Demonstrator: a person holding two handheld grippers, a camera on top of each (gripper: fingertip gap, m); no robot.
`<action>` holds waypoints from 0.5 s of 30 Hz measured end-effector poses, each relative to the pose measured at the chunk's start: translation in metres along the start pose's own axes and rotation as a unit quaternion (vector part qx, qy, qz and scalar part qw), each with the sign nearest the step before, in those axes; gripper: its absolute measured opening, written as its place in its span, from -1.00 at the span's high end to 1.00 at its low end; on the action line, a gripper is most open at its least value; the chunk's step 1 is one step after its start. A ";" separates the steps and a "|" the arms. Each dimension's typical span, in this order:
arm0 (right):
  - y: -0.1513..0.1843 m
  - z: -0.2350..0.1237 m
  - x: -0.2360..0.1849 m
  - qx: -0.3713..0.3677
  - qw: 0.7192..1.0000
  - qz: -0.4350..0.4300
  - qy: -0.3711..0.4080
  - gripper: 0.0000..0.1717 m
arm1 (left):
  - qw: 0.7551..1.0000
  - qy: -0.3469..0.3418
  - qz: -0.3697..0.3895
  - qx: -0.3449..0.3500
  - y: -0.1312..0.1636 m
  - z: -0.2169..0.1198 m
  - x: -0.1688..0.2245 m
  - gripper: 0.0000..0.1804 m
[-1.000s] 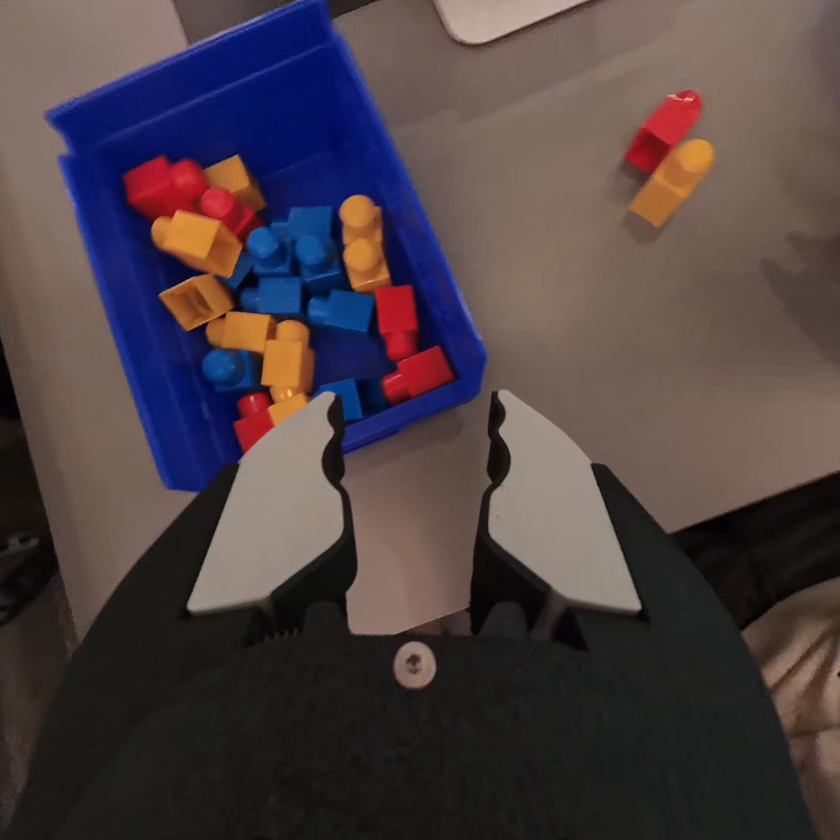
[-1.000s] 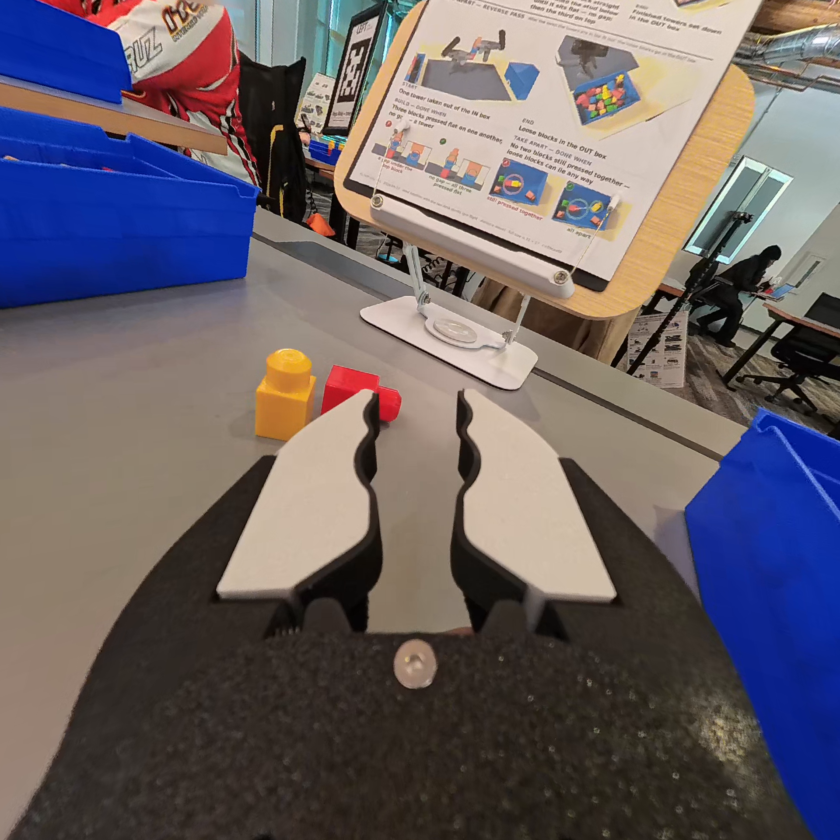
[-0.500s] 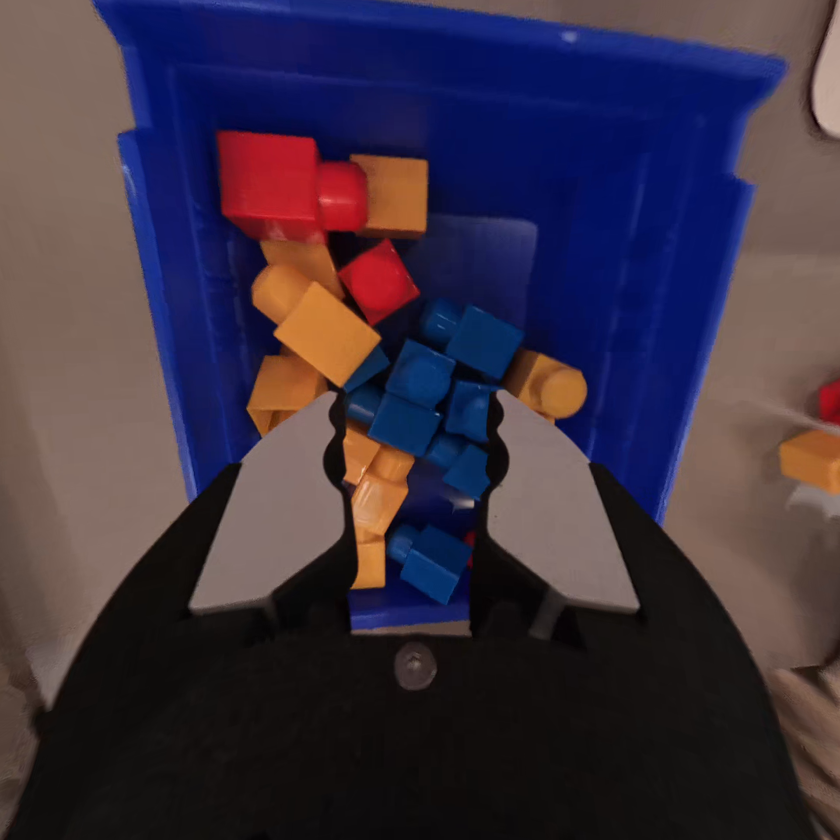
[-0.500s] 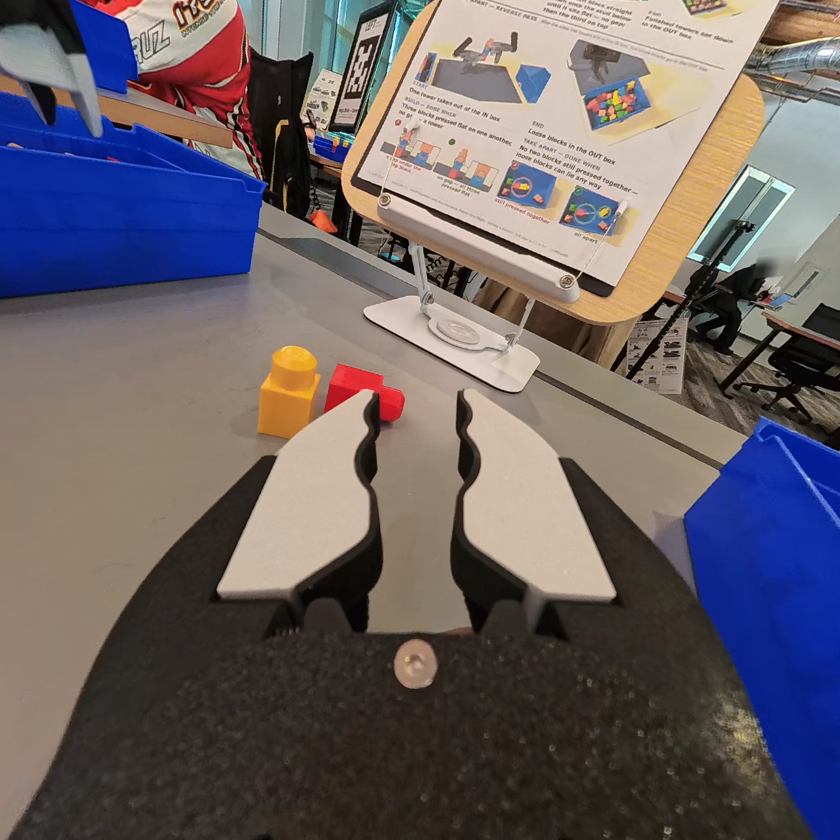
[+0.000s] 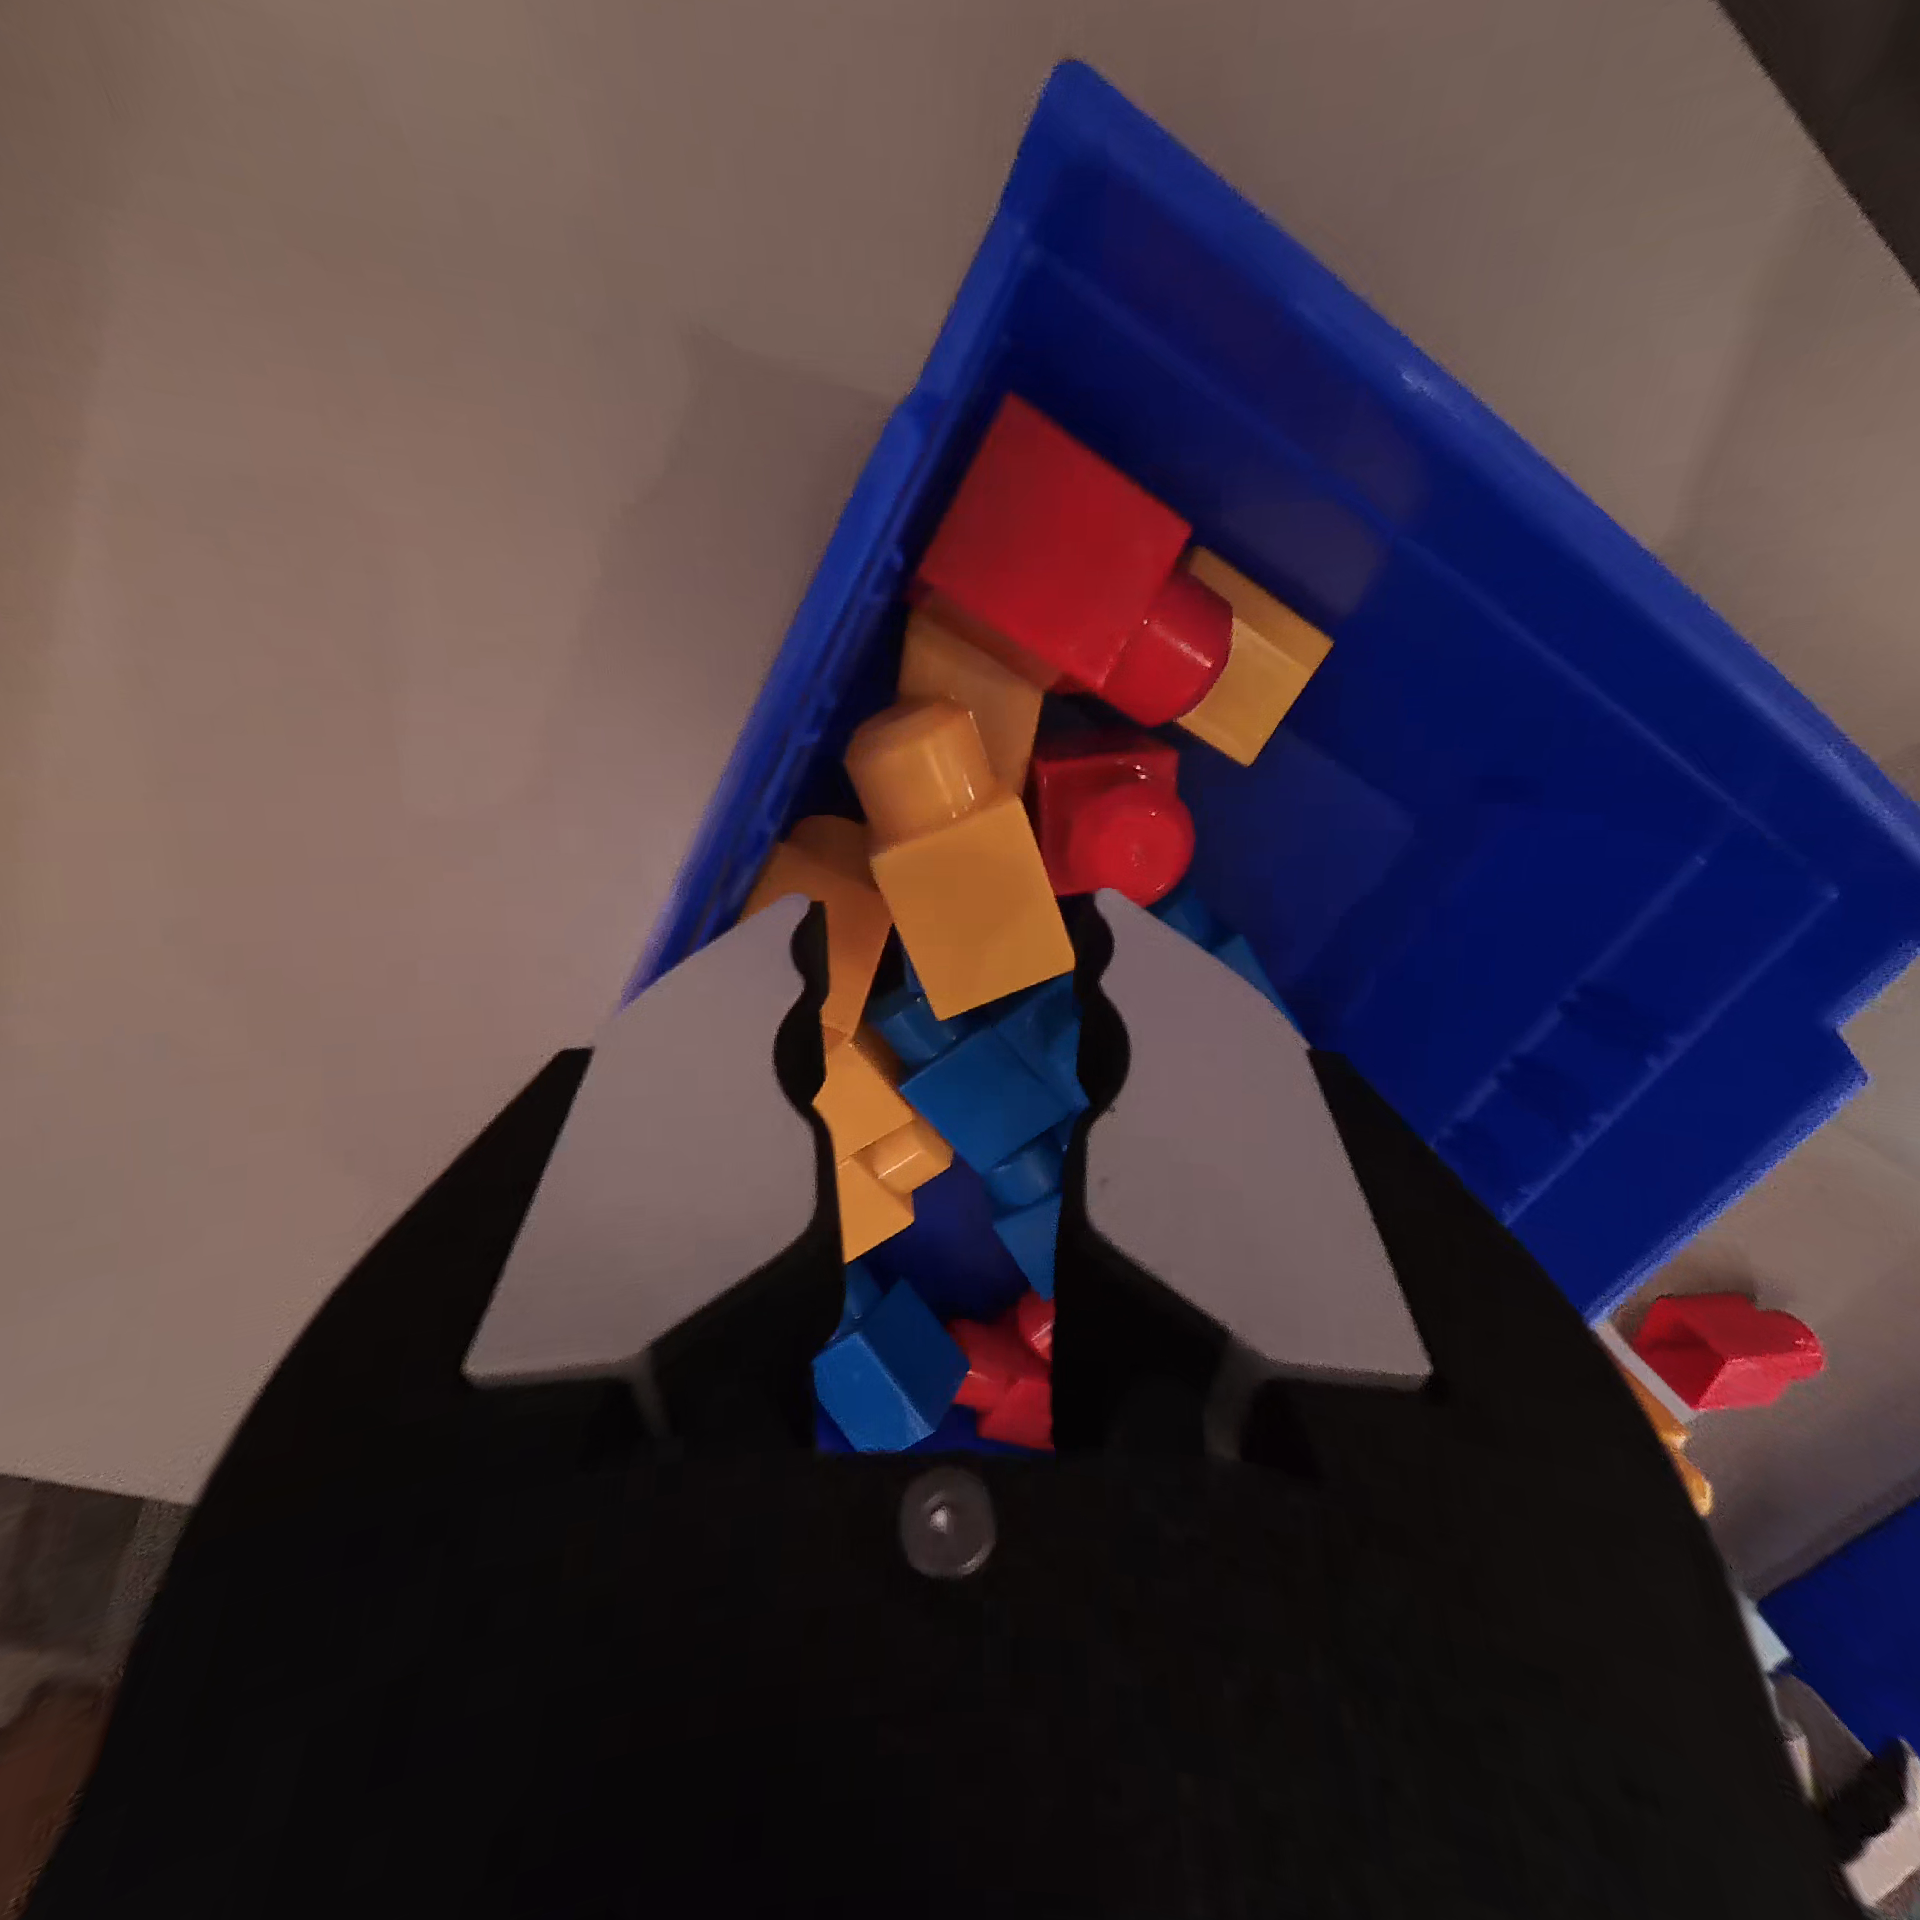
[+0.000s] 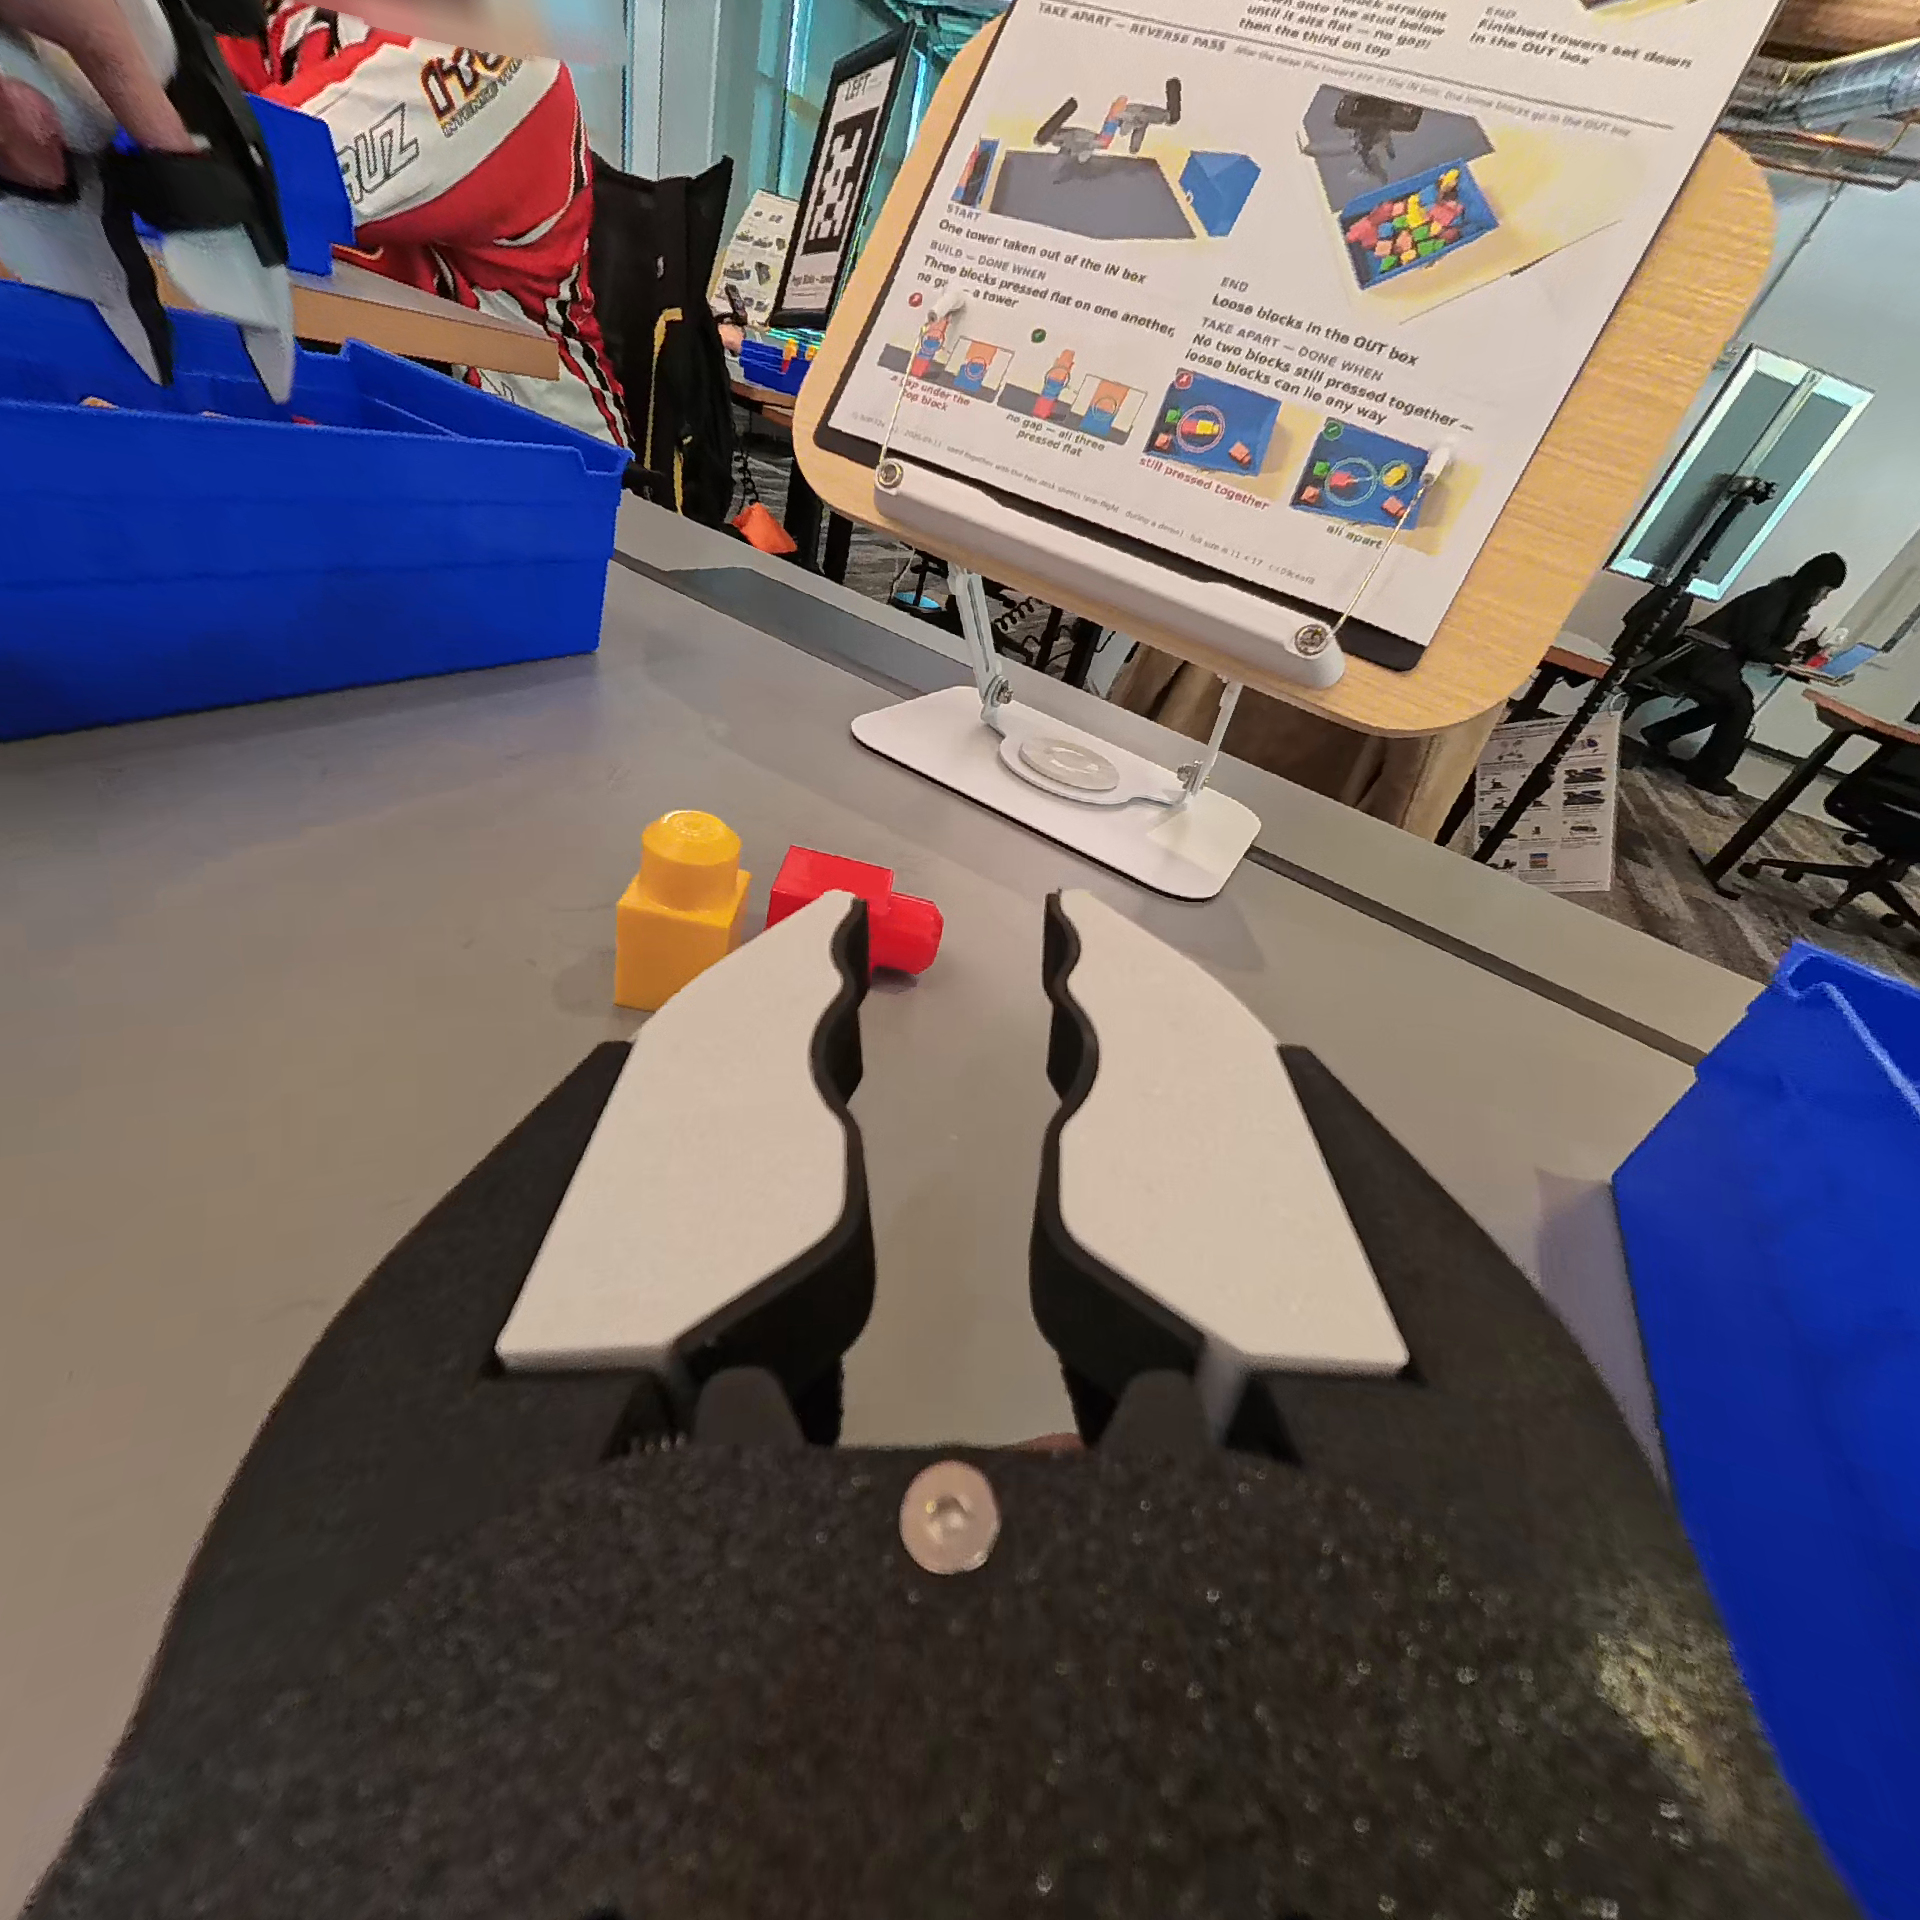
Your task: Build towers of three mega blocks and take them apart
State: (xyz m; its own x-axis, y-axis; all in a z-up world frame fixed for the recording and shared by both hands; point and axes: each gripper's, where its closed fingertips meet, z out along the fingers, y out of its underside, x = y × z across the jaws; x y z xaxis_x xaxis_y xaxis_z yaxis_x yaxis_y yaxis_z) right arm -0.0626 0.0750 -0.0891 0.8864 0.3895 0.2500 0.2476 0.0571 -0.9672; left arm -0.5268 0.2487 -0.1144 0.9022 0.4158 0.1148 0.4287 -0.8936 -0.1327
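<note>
My left gripper [image 5: 945, 914] is down inside the blue bin [image 5: 1558, 727] of loose red, yellow and blue blocks. Its jaws are open around a yellow block [image 5: 956, 862] lying on the heap. A gap shows between the left pad and that block. The right wrist view shows this gripper [image 6: 213, 353] at top left over the bin [image 6: 312, 540], fingers apart. My right gripper [image 6: 951, 914] is open and empty, low over the grey table [image 6: 312, 1039]. A yellow block [image 6: 681, 914] stands upright and a red block [image 6: 831, 883] lies on its side just ahead and left of it.
A second blue bin [image 6: 1787, 1247] stands close on the right of my right gripper. A white document stand [image 6: 1060, 790] with an instruction sheet is behind the two blocks. A person in a red and white shirt [image 6: 468, 156] is beyond the table. The red block [image 5: 1725, 1351] on the table also shows in the left wrist view.
My left gripper moved from the table edge to over the bin, dropped into the heap, and its jaws narrowed around the yellow block. The right gripper has stayed still.
</note>
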 end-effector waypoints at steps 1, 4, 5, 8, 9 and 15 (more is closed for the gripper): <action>0.000 0.000 0.000 0.000 1.000 0.004 -0.001 0.63 | 1.000 0.000 -0.003 -0.006 0.001 0.004 0.001 0.50; 0.000 -0.001 0.001 0.002 1.000 0.013 -0.004 0.63 | 1.000 0.006 -0.014 -0.015 0.000 0.014 0.007 0.49; 0.000 -0.001 0.001 0.002 1.000 0.016 -0.005 0.63 | 1.000 0.000 -0.016 -0.016 -0.001 0.017 0.007 0.50; 0.000 -0.001 0.000 0.001 1.000 0.024 -0.010 0.63 | 0.999 -0.010 -0.030 -0.011 -0.004 0.022 0.005 0.62; 0.000 -0.001 0.000 0.002 1.000 0.026 -0.012 0.63 | 0.999 -0.017 -0.032 -0.015 -0.003 0.024 0.003 0.62; -0.001 -0.001 -0.002 0.002 0.999 0.030 -0.017 0.63 | 0.998 -0.045 -0.010 -0.042 0.010 0.051 0.001 0.58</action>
State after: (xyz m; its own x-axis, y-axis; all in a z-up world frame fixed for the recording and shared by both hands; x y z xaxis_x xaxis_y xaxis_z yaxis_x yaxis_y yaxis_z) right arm -0.0643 0.0734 -0.0890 0.8857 0.4233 0.1908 0.1936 0.0370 -0.9804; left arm -0.5188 0.2489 -0.1653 0.8958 0.4436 0.0264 0.4444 -0.8945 -0.0484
